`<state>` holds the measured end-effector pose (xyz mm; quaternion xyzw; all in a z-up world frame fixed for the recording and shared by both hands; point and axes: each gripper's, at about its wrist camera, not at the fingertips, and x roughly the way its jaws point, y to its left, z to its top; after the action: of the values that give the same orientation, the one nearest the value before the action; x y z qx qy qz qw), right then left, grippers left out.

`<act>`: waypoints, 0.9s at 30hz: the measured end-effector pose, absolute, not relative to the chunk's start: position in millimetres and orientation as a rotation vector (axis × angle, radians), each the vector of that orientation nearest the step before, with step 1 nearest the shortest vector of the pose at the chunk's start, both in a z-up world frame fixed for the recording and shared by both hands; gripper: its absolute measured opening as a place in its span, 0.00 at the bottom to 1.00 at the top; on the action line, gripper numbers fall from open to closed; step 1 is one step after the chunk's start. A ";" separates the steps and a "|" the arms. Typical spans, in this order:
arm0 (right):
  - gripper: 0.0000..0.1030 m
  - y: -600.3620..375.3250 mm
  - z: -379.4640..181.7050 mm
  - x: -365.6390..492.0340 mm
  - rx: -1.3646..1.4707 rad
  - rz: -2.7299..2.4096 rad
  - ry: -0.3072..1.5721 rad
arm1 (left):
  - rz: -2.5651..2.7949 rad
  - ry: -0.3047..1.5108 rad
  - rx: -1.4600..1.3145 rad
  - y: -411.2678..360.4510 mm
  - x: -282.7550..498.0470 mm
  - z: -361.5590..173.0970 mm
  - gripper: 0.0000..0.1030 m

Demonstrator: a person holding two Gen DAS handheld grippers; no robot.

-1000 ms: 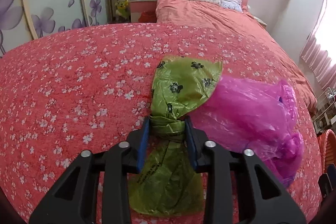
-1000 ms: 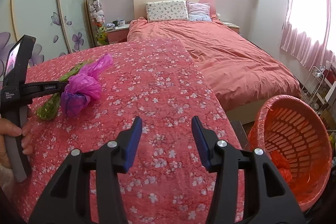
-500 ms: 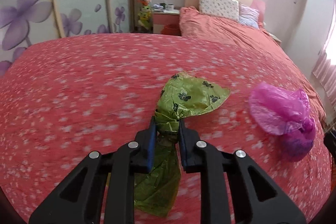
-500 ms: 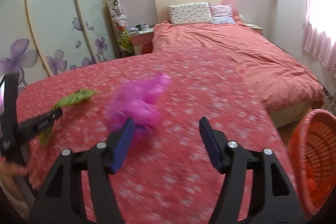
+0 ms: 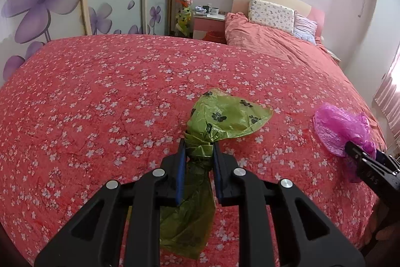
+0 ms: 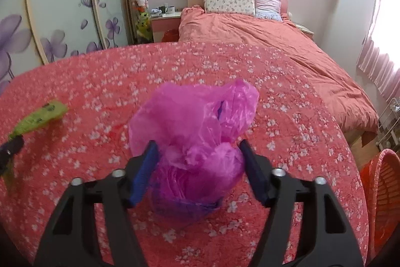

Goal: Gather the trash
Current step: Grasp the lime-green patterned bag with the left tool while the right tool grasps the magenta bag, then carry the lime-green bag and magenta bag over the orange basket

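My left gripper point(image 5: 198, 144) is shut on the knotted neck of a green plastic bag with black paw prints point(image 5: 225, 116) and holds it over the red flowered cover point(image 5: 100, 96). A crumpled magenta plastic bag point(image 6: 197, 131) sits on the cover between the open fingers of my right gripper point(image 6: 198, 149), which stand on either side of it. The magenta bag also shows at the right of the left wrist view point(image 5: 340, 126), with the right gripper's finger point(image 5: 360, 159) against it. The green bag shows at the left of the right wrist view point(image 6: 40, 116).
An orange slatted basket point(image 6: 382, 194) stands on the floor off the cover's right edge. A bed with a salmon duvet point(image 6: 262, 41) and pillows lies behind. Wardrobe doors with purple flowers point(image 5: 50, 4) line the left wall.
My left gripper closed tight on the green bag's neck and carried it left, away from the magenta bag. My right gripper swung left and forward until its open fingers straddle the magenta bag.
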<state>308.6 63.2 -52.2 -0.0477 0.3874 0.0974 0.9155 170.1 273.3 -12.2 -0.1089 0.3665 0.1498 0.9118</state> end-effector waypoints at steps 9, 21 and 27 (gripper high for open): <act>0.38 28.0 -36.5 284.1 -0.055 0.188 0.760 | 0.261 0.754 -0.205 245.1 175.1 -8.7 0.19; 0.38 -29.0 -17.4 248.1 -0.006 0.148 0.717 | 0.162 0.736 -0.152 192.1 175.3 4.4 0.19; 0.38 -56.5 -7.4 228.7 0.015 0.127 0.692 | 0.110 0.723 -0.120 161.7 174.5 11.5 0.19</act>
<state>228.7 -56.5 -7.4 0.0072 0.3389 0.0623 0.9387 174.5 161.7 11.5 -0.0587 0.3532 0.0536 0.9322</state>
